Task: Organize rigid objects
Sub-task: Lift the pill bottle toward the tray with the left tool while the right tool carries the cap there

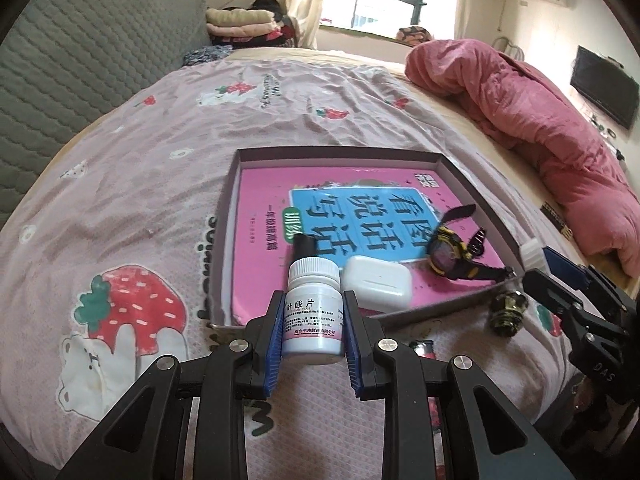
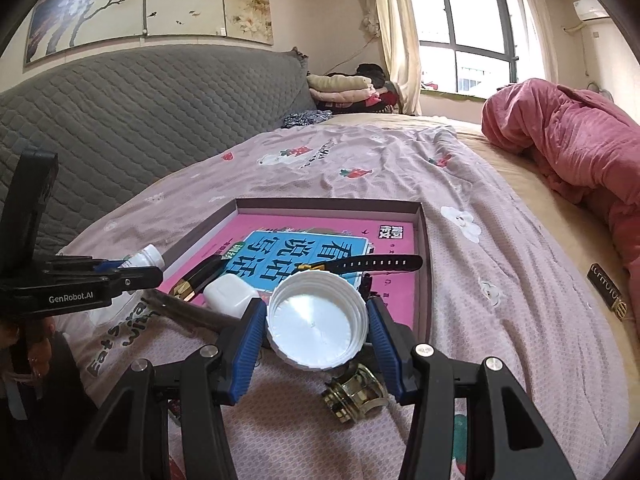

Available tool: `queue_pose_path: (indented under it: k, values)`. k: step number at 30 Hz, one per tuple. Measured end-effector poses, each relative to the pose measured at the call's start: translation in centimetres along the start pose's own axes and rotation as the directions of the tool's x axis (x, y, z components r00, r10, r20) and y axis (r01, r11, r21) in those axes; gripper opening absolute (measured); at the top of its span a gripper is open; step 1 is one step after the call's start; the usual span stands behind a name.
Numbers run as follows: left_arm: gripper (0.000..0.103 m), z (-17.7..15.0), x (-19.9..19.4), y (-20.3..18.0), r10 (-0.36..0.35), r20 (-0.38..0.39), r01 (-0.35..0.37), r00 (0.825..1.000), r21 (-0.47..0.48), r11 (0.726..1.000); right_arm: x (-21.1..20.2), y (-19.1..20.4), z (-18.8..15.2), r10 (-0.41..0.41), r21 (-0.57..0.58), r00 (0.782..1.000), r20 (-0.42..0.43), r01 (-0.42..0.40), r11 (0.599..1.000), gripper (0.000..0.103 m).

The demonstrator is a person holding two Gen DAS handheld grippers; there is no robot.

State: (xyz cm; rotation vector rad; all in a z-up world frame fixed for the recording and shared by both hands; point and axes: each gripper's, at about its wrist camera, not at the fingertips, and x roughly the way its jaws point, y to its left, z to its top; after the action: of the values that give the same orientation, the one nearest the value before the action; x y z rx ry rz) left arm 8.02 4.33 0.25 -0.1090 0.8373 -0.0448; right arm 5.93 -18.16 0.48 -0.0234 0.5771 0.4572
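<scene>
Left tool [image 1: 308, 330] pinching white pill bottle [image 1: 313, 312] upright, over bed at tray's [image 1: 340, 152] near edge. Right tool [image 2: 318, 320] pinching white cap [image 2: 318, 320], open side toward camera. Tray ahead of both; left probably nearer.

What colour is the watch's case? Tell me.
Yellow and black on the watch; clearest in the left wrist view.

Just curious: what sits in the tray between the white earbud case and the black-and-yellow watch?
Nothing; only the bare pink book cover between the white earbud case and black-and-yellow watch, in the left wrist view.
</scene>
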Motion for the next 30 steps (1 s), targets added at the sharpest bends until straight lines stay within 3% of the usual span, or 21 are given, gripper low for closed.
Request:
queue_pose_path:
  k: [18, 30]
  values:
    - [0.027, 0.8, 2.3, 1.8, 0.075, -0.012, -0.075, 0.997, -0.044, 0.996, -0.4, -0.3, 0.3, -0.053, -0.004, 0.998, 0.041, 0.053, 0.999, 0.052]
    - [0.027, 0.6, 3.5, 1.7, 0.068, -0.034, -0.068, 0.997, -0.009, 0.998, -0.2, -1.3, 0.3, -0.070, 0.027, 0.997, 0.036, 0.069, 0.997, 0.052]
